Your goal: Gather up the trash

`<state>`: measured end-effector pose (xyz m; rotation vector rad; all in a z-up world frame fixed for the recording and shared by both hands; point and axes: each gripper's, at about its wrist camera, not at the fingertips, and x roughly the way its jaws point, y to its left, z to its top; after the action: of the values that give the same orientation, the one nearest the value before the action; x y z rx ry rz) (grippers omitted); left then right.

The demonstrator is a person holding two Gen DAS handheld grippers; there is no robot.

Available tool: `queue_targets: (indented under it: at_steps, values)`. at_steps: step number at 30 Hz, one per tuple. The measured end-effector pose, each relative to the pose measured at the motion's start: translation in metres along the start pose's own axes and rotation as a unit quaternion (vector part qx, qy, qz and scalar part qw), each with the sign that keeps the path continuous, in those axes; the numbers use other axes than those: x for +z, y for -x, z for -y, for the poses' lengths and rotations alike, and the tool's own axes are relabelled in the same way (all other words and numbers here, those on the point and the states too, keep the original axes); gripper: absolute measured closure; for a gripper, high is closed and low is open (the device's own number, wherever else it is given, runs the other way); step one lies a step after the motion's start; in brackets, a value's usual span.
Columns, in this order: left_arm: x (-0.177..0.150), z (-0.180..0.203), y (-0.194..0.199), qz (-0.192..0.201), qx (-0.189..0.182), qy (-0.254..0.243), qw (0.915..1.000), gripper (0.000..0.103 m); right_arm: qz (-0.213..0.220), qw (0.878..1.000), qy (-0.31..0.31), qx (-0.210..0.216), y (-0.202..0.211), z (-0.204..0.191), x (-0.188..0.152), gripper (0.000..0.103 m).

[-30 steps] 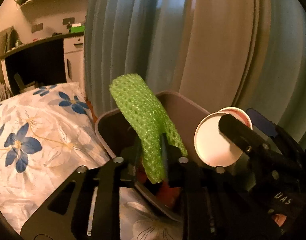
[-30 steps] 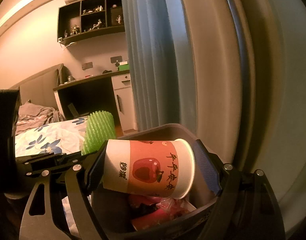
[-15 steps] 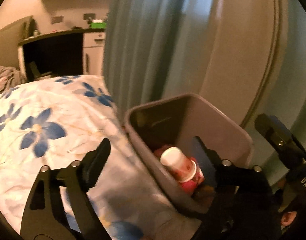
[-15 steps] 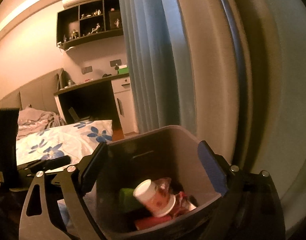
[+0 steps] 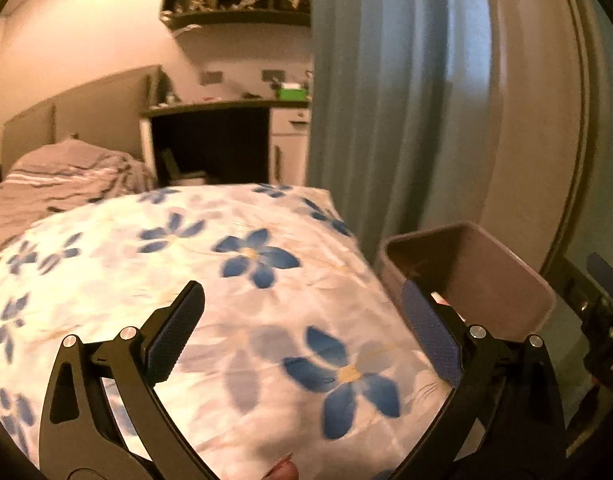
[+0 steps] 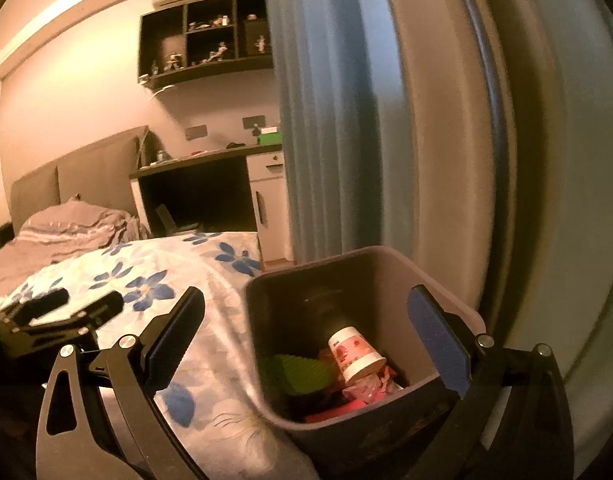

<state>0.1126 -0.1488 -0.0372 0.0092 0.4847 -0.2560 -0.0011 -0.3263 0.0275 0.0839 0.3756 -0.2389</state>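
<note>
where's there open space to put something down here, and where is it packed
Open: the flowered bedspread between the rumpled grey blanket and the trash bin. Packed: the bin's bottom, holding the paper cup, green foam wrap and pink wrappers.

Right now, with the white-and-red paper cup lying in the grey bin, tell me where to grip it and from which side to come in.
Come straight down from above through the open top of the grey plastic bin. The white-and-red paper cup lies tilted on the other trash, its side wall uppermost, so close the fingers across that wall, probably near the stiffer rolled rim. The right gripper is already open over the bin.
</note>
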Motion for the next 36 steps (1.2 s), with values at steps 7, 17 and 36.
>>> queue_targets:
  at_steps: [7,17,36]
  values:
    - [-0.004,-0.025,0.048,0.025,0.030,0.011,0.9992,0.006,0.010,1.000,0.026,-0.001,0.029,-0.032,-0.001,0.006]
    - [-0.017,-0.059,0.096,0.032,0.050,0.038,0.9975,0.006,0.037,0.998,0.045,-0.002,0.071,-0.060,-0.004,0.006]
    - [-0.037,-0.083,0.162,0.053,0.057,0.042,0.9961,0.006,0.062,0.997,0.042,0.016,0.122,-0.093,-0.011,0.006]
